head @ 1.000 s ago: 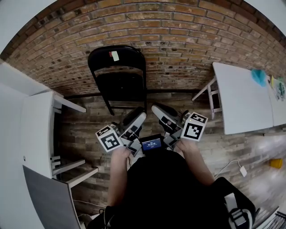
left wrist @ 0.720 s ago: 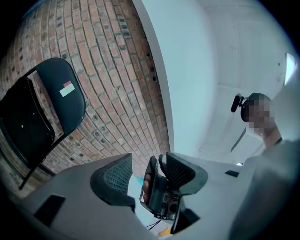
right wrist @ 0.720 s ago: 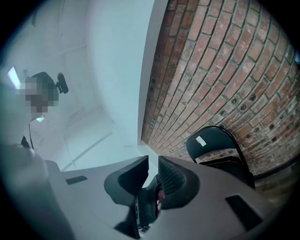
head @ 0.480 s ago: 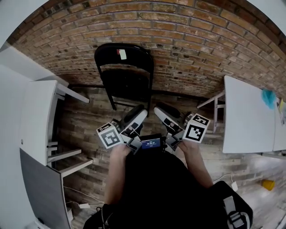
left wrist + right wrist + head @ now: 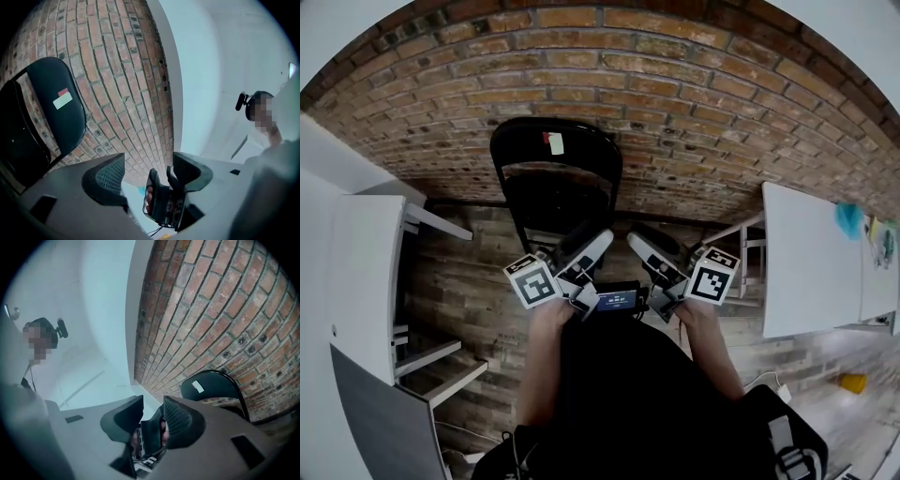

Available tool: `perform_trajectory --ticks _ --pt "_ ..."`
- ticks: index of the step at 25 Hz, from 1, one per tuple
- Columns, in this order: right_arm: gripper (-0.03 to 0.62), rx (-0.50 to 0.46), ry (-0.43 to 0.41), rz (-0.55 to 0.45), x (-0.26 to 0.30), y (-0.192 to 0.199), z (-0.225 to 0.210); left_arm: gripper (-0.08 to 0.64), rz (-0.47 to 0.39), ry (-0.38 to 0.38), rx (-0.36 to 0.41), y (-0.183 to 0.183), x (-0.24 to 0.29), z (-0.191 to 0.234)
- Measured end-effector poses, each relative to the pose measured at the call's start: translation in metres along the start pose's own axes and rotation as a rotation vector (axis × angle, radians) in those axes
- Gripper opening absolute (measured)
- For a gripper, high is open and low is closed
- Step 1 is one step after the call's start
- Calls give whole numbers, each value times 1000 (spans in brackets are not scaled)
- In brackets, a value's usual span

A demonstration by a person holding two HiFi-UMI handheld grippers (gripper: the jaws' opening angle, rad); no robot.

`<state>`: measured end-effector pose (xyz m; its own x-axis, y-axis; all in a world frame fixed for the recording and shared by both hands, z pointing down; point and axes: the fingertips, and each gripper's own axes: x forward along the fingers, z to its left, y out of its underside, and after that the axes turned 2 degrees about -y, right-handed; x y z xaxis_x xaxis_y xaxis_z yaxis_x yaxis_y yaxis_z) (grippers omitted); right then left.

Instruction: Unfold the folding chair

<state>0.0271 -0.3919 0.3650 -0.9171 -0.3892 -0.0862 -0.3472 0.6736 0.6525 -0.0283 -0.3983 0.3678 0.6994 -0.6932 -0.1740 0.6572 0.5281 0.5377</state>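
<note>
- Facing black metal folding chair (image 5: 555, 169) at twelve o'clock: likely stiff, heavyish; I'd grip its backrest rim.
- Left claw (image 5: 146, 171) wide, right claw (image 5: 152, 420) half-open, both just opening, empty.

the folding chair's (image 5: 555, 159) lower legs are hidden behind the left claw (image 5: 598, 242) and the right claw (image 5: 639, 242), and the label (image 5: 553, 142) on its backrest, above both claws, is too small to read. the print on the small screen (image 5: 617, 300) just behind the claws is also too small. in the left gripper view the picture's edge cuts off the folding chair left of the claw.
</note>
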Motion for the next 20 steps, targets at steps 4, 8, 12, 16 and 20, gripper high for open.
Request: perform_trajectory --ticks 4,8,12,16,20 --pt "117 -21 23 -6 34 -14 -9 324 16 47 13 -33 6 15" --pt "117 -16 51 2 61 -15 -18 316 60 80 8 -47 1 33" --pt "117 -16 86 12 80 -13 -24 183 58 125 -14 -64 -9 45" --pt "117 -35 127 28 91 -10 -32 101 42 144 -46 -76 -16 58" --pt "117 -65 170 48 91 -10 -45 97 17 100 -79 -81 -19 75"
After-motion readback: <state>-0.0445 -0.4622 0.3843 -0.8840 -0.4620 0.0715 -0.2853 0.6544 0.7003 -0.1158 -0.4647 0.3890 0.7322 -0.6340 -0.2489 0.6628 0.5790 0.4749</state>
